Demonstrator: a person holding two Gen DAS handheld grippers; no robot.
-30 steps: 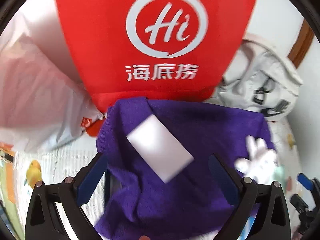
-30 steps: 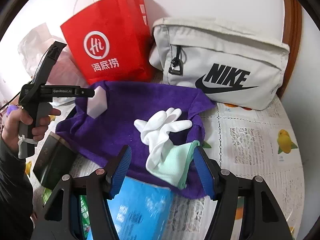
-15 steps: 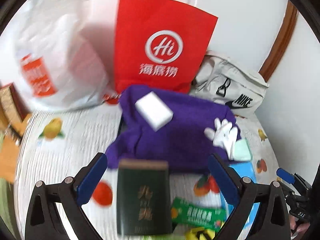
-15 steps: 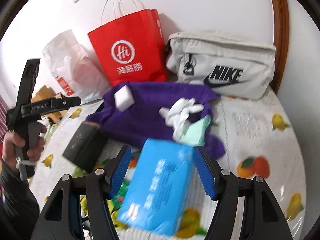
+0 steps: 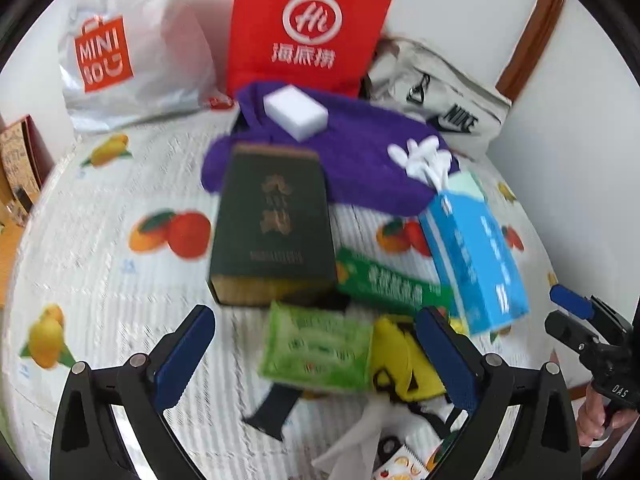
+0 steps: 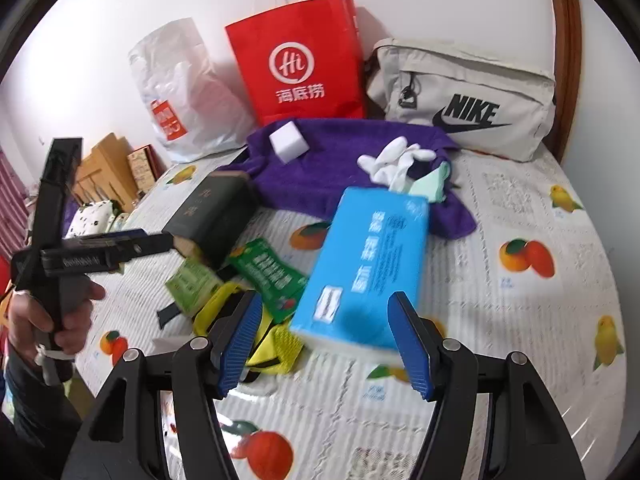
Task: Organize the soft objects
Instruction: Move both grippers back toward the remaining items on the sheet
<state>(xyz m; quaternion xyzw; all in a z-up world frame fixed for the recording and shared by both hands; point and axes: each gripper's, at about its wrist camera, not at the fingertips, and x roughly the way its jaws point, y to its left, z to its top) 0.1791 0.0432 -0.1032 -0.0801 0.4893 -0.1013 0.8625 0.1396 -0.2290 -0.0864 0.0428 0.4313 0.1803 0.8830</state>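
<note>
From the left wrist view, the left gripper (image 5: 316, 344) is seen with its jaws spread wide and nothing held between them. Beyond the blue pads a pile is spread over the fruit-print tablecloth (image 5: 100, 280): a dark green box (image 5: 272, 224), a green packet (image 5: 316, 348), a long green pouch (image 5: 392, 280) and a blue tissue pack (image 5: 476, 256). Farther back a purple towel (image 5: 360, 156) is laid out, with a white sponge (image 5: 296, 112) resting on its far end and white gloves (image 5: 424, 160) on its right edge — touching the tissue pack's top. A red paper bag (image 5: 308, 28) stands behind against the wall.

From the right wrist view, the right gripper (image 6: 324, 340) is shown partly open and empty; the blue tissue pack (image 6: 364, 264) lies just beyond its pads, untouched. The purple towel (image 6: 344, 160) is spread behind it, carrying the white sponge (image 6: 288, 142) and white gloves (image 6: 396, 160). A grey Nike bag (image 6: 464, 100) is propped at the back — beside the red paper bag (image 6: 300, 60).
</note>
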